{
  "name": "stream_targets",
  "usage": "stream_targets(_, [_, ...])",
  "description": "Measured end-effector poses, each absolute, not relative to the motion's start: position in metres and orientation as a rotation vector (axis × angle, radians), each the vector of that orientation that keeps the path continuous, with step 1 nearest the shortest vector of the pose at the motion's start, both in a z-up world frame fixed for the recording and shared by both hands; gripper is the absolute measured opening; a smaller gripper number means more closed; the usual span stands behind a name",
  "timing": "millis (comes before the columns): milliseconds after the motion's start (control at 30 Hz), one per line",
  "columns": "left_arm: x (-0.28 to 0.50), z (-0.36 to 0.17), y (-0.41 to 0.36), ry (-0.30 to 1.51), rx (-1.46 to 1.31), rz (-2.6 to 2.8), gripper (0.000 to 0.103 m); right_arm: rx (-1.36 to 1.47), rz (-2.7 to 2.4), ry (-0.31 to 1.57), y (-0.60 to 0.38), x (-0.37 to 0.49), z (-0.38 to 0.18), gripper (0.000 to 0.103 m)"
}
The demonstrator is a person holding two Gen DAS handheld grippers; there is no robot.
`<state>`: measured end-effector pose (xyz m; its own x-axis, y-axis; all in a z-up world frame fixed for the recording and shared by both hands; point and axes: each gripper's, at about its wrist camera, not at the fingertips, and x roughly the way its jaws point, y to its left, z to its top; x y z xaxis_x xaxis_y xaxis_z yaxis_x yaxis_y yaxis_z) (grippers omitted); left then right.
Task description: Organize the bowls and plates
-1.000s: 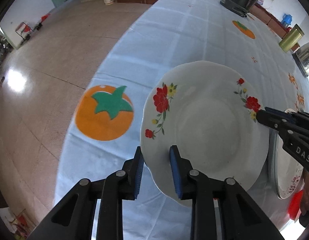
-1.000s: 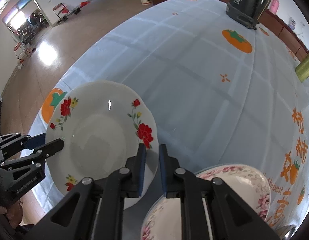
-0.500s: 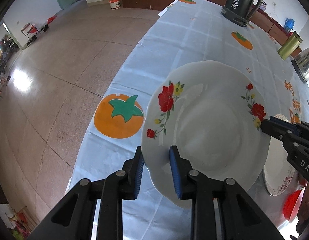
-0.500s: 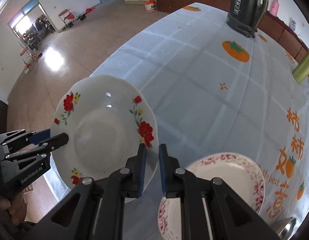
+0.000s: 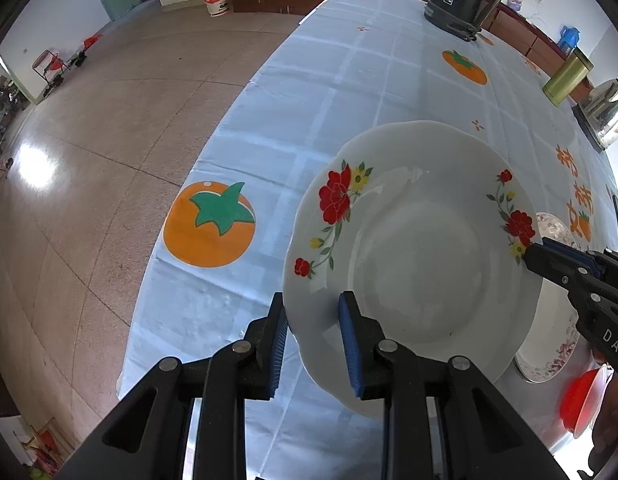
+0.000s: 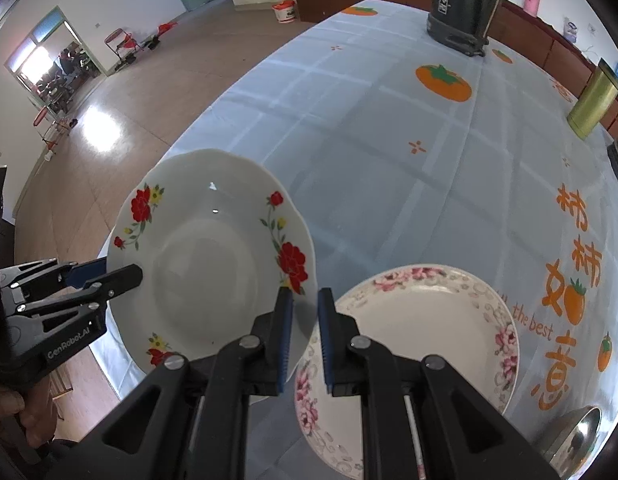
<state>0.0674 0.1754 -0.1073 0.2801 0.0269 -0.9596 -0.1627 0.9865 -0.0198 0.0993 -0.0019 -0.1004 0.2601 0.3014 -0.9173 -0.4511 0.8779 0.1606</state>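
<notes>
Kettle [image 6: 463, 4] beyond pink-rimmed plate [image 6: 421, 340]

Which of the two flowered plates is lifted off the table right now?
The red-flowered plate, gripped by both tongs; the pink-rimmed plate lies flat on the tablecloth.

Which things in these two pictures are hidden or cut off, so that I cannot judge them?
- Pink-flowered plate: right wrist view, its near rim is hidden behind the right gripper; left wrist view, mostly covered by the red-flowered plate.
- Red object: left wrist view, cut by the image edge and the right gripper; unidentifiable.
- Steel bowl: right wrist view, cut by the fisheye edge.
- Left gripper: whether its pads touch the plate rim is unclear.
</notes>
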Motion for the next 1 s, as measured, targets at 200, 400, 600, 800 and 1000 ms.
stream_targets(200, [0.066,-0.108,0.173,1.284,-0.12,0.127,0.028,-0.143,0.512,1.207,-0.007,0.097,-0.101,0.013])
stream_targets(400, [0.067,-0.108,0.169,1.286,-0.114,0.129,0.028,-0.14,0.514,1.21,-0.009,0.096,-0.102,0.013])
stream_targets(600, [0.068,-0.107,0.166,1.286,-0.106,0.127,0.028,-0.133,0.511,1.211,-0.013,0.094,-0.103,0.013])
stream_targets(800, [0.068,-0.107,0.162,1.285,-0.096,0.122,0.028,-0.127,0.504,1.209,-0.017,0.088,-0.104,0.013])
stream_targets(1000, [0.07,-0.106,0.153,1.289,-0.075,0.11,0.028,-0.113,0.496,1.213,-0.026,0.083,-0.106,0.013])
